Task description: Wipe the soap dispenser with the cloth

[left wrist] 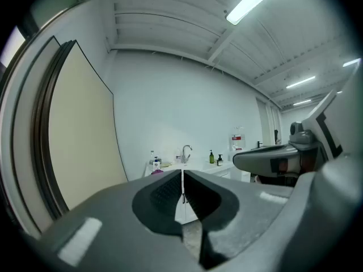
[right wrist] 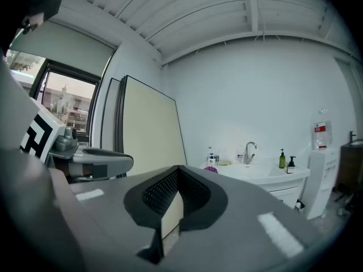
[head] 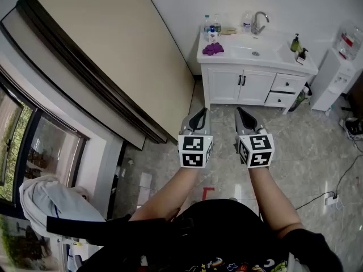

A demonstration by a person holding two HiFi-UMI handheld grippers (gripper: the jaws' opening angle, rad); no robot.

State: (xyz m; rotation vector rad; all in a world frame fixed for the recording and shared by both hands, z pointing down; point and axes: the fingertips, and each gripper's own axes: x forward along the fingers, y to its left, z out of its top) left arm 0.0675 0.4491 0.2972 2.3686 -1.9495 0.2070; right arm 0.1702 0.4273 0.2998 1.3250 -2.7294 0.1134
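You stand well back from the white vanity (head: 244, 86), with bare floor between you and it. The step in hand is the approach, and no wiping has begun. Your left gripper (head: 199, 117) has its jaws pressed together with nothing between them. Your right gripper (head: 244, 117) is the same, closed tight and empty. Both point nearly level toward the counter.

The purple cloth (head: 213, 49) lies bunched on the counter's left end, left of the basin (head: 249, 52). I take the soap dispenser (head: 295, 43) to be the green pump bottle at the basin's right rear, with a small dark pump bottle (head: 302, 54) just beside it. At this distance I cannot be sure which of the two is meant.

Walk up square to the basin so both ends of the counter come within reach. The cloth is on your left, so open the left gripper before you reach it. Come down on the top of the bunch and take a thick fold, not a thin edge, so enough fabric hangs free to wrap the bottle. Steady the dispenser low on its body with the right gripper, because it looks tall and narrow and will likely tip under a sideways wipe. Keep off the pump head, or soap may squirt out.
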